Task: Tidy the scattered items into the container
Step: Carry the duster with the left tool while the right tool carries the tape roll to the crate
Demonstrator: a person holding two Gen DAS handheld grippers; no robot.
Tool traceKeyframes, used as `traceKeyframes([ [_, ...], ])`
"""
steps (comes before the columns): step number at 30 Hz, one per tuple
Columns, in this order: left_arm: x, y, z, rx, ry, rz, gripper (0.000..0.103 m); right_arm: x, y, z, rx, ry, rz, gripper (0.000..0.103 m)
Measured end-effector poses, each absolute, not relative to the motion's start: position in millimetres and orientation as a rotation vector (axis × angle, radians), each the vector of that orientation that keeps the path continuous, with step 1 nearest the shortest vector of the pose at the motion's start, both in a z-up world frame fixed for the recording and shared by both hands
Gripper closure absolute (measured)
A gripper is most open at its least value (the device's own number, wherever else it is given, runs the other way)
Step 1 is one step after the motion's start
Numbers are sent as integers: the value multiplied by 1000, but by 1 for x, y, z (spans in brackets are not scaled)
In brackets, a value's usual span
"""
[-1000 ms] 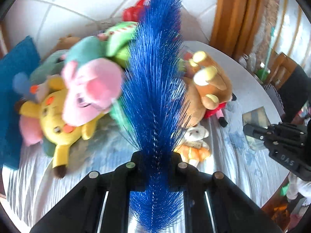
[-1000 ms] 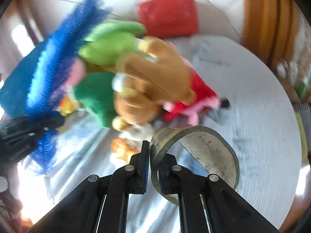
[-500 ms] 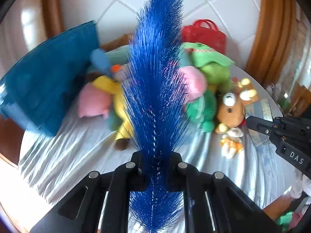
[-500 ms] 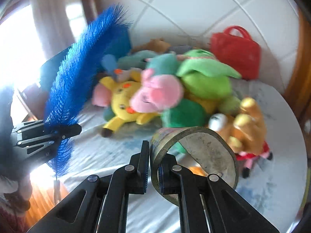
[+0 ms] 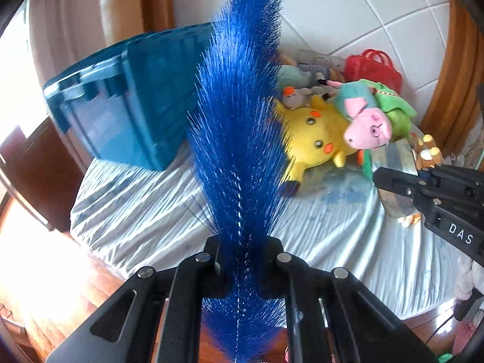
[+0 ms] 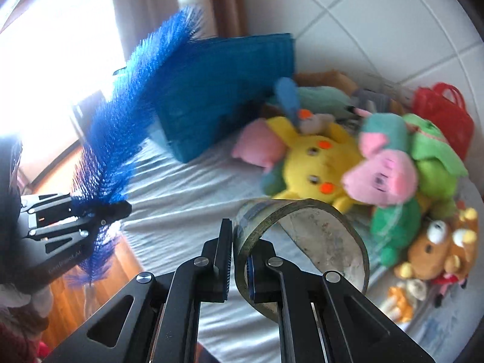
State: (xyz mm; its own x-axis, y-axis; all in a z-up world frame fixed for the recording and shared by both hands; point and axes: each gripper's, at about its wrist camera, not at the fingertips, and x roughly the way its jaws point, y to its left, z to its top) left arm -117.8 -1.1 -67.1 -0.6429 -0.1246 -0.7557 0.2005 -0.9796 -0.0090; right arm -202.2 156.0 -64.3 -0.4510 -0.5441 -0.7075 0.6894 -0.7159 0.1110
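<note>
Grippers both loaded: your left gripper (image 5: 242,260) clamps bristly blue brush (image 5: 239,121), right gripper (image 6: 240,260) pinches clear tape roll (image 6: 302,242); both held aloft short of teal plastic crate (image 5: 133,103), presumably for drop-in.

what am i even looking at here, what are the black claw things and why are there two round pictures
The black claws are hand-held grippers, one in each of a person's hands. Each carries a fisheye camera looking along its fingers, hence two round pictures.

The left gripper is shut on a blue bristle brush. The right gripper pinches the wall of a tape roll.

On the cloth-covered table lie a teal bin, a red handbag, and plush toys, including a yellow plush and a pink pig.
</note>
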Motion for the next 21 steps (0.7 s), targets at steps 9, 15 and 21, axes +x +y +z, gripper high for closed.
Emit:
traceKeyframes([
  [9,-118,-32,-55,1162,149,-2652,91,-224,111,-51,900,319,-2096,94],
  [15,-141,-38,-47,1125,157,-2621,91,-238,81,-41,854,364,-2040,94],
  [21,-165,-43,-37,1094,153,-2604,91,-259,62,-33,808,408,-2011,94],
])
